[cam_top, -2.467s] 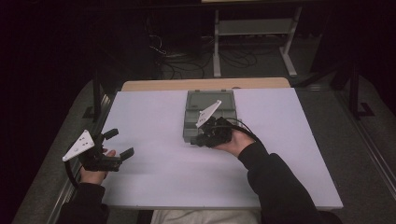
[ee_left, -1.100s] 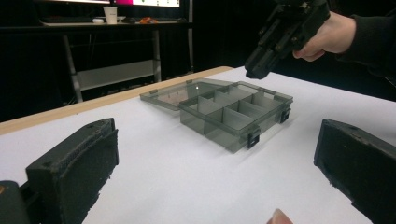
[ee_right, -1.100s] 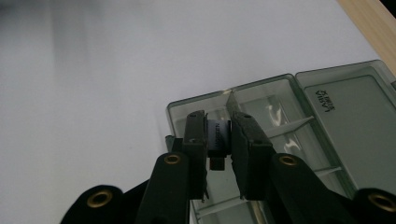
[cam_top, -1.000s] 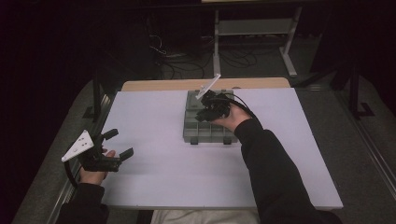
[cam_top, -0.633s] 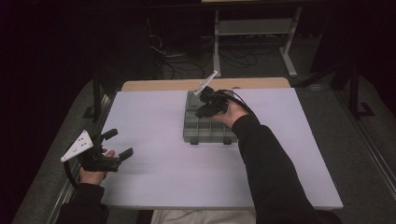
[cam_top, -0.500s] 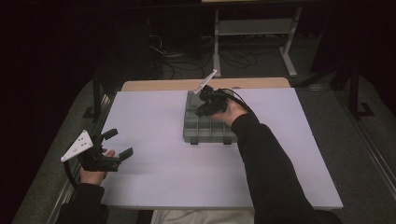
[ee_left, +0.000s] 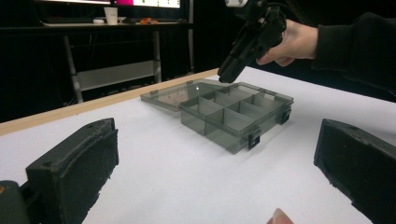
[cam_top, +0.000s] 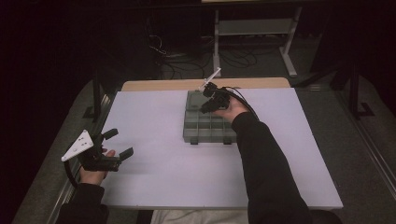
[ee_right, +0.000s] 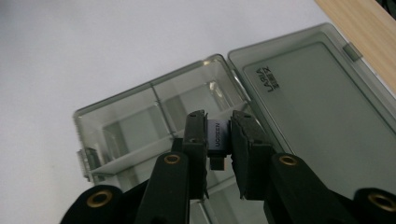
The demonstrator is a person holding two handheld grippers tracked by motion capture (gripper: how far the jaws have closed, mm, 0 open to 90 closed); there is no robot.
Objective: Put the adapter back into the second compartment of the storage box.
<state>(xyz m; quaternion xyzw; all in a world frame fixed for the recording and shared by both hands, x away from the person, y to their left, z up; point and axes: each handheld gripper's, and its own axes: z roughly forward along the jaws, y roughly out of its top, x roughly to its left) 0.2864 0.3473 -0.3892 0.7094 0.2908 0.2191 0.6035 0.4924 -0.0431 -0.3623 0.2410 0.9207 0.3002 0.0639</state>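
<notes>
A smoky grey compartment box lies open mid-table. Its lid rests flat on the far side. My right gripper hovers over the box's far compartments, near the hinge. It is shut on a small grey adapter with printed lettering. My left gripper is held at the table's front left. It is open, nothing sits between its pads, and it points toward the box.
The white tabletop ends in a wooden strip at the far edge. Beyond it stand a metal shelf frame and floor cables. The right forearm's dark sleeve crosses the table's right half.
My right gripper has moved from the box's near end to its far compartments by the hinge, lifting a little. The left gripper has stayed put.
</notes>
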